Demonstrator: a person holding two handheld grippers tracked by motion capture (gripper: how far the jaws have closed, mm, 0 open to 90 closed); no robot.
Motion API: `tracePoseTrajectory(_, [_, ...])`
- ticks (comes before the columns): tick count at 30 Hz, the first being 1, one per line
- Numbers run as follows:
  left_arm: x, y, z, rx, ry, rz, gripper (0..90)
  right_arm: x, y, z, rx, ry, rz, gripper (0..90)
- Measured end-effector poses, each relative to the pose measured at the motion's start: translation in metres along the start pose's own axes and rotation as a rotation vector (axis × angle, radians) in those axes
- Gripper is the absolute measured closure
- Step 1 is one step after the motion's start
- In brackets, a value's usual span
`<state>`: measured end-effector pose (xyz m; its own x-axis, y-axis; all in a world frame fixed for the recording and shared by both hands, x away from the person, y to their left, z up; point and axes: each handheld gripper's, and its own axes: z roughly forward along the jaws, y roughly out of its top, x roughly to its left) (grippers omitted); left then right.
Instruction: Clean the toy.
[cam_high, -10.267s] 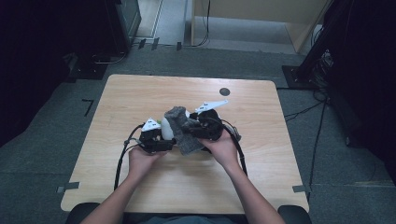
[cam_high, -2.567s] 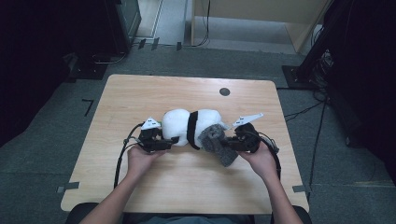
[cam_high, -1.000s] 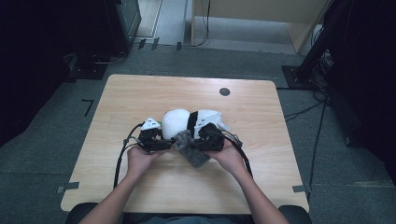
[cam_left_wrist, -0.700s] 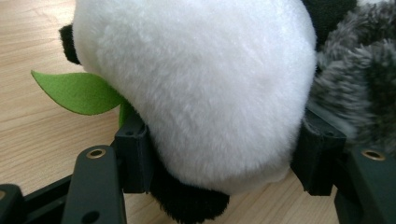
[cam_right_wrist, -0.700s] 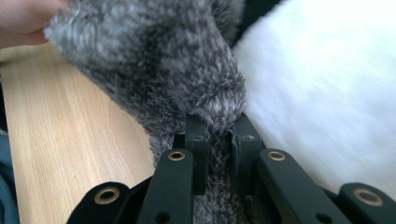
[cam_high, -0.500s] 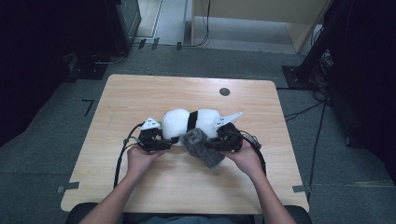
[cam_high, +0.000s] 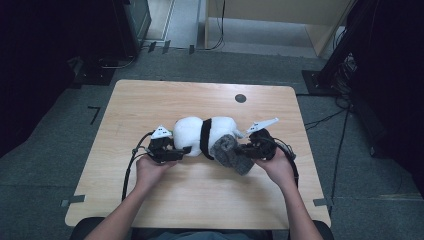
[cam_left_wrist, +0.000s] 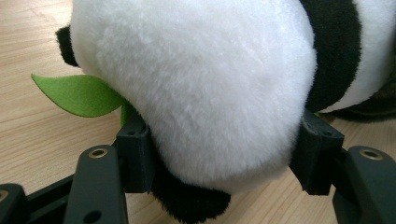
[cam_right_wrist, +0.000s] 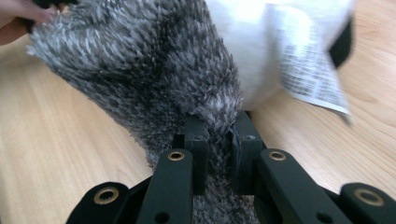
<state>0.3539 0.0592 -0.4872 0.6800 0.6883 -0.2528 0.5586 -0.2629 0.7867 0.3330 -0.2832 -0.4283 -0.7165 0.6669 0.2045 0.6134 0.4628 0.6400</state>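
Left gripper (cam_left_wrist: 219, 163): jaws clamped on white-and-black plush panda toy (cam_high: 202, 136), mid-table | Right gripper (cam_right_wrist: 218, 140): jaws pinched tight on shaggy grey microfibre cloth (cam_high: 231, 152) | Cloth touches panda's near right flank; panda's long axis runs left-right between grippers.

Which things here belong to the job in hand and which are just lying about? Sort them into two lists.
In the job:
- plush panda, clamped by the left hand-held gripper
- grey fuzzy cloth, pinched by the right hand-held gripper
- panda's white label and green felt leaf, parts of the toy

Just lying about:
- round black spot on the table
- cables on the floor
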Motion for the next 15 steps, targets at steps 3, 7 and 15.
tracePoseTrajectory(3, [0.000,0.000,0.000,0.001,-0.002,0.001,35.4,-0.006,-0.002,-0.005,-0.015,-0.027,0.028,81.1])
tracePoseTrajectory(7, [-0.001,0.001,-0.001,0.005,0.002,0.007,36.0,-0.015,-0.002,-0.011,-0.044,-0.063,0.069,81.3])
tracePoseTrajectory(15, [-0.002,0.001,-0.002,0.008,0.006,0.003,36.2,-0.027,0.008,-0.013,-0.126,-0.123,0.137,81.4])
